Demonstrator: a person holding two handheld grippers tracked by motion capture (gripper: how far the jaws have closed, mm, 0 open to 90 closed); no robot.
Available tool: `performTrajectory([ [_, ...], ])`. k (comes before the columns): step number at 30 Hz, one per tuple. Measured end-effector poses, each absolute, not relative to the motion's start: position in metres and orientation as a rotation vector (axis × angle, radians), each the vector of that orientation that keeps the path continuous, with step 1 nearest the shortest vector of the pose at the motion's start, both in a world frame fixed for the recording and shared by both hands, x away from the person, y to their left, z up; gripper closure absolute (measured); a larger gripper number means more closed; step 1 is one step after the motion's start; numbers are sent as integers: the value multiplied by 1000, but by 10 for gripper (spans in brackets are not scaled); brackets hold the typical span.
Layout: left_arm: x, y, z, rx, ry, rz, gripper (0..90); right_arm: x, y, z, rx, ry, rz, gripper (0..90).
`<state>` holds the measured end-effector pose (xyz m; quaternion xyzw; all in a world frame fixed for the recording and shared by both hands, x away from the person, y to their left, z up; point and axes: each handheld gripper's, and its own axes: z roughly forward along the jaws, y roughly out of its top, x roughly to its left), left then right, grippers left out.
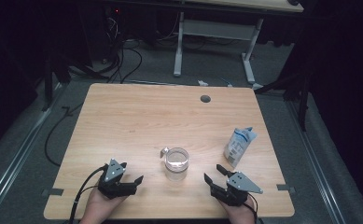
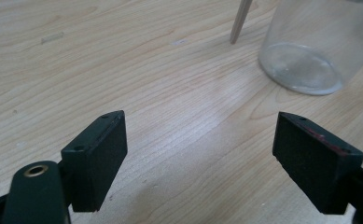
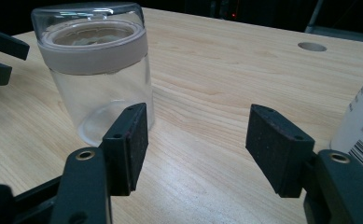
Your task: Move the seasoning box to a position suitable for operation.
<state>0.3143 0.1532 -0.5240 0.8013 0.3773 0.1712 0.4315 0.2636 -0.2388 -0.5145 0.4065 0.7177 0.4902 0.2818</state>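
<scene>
Wooden table (image 1: 137, 112) seen from above, with a clear glass jar (image 1: 176, 163) standing upright near the front edge, roughly midway between the two grippers. Lidded with a clear dome over a pale beige collar (easiest to make out in the right gripper view, jar (image 3: 100, 70)). Looks empty, though hard to be sure through the glass.

Left gripper (image 1: 135, 179) resting at the near left of the table, held in a hand (image 1: 102, 207) coming in from the bottom edge, jaws pointing across toward the jar. Jaws wide apart, nothing between them, just bare wood showing in the gap in the left gripper view (image 2: 200, 154). Jar base (image 2: 310, 51) up and to the right there, well apart from the pads.

Right gripper (image 1: 214, 173) mirrored on the other side, also in a hand (image 1: 240, 214), jaws likewise spread open and holding nothing (image 3: 195, 144). Jar just beyond its left-hand pad in that view, close but apart as far as can be told. Tips of the left gripper poking in at the far left edge behind the jar.

Other bits: a white and blue carton-like pack (image 1: 239, 145) standing right of the jar, near the table's right edge, with printed labelling too small to read. A small light-coloured tab (image 1: 163, 151) just behind the jar, touching or nearly so (can't tell which). A round cable hole (image 1: 205, 99) near the far edge of the tabletop.
</scene>
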Motion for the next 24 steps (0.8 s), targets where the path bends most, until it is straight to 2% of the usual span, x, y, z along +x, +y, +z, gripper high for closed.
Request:
performTrajectory([
  [10,312,151,-522,1961,893,412,290,265,-237,-515,1083,1945,1272,378],
  [18,310,156,-519,1976,870,450,303,271,-230,-515,1106,1973,1229,379],
  [24,312,160,-517,1979,865,438,349,275,-222,-496,1107,1928,1231,389],
])
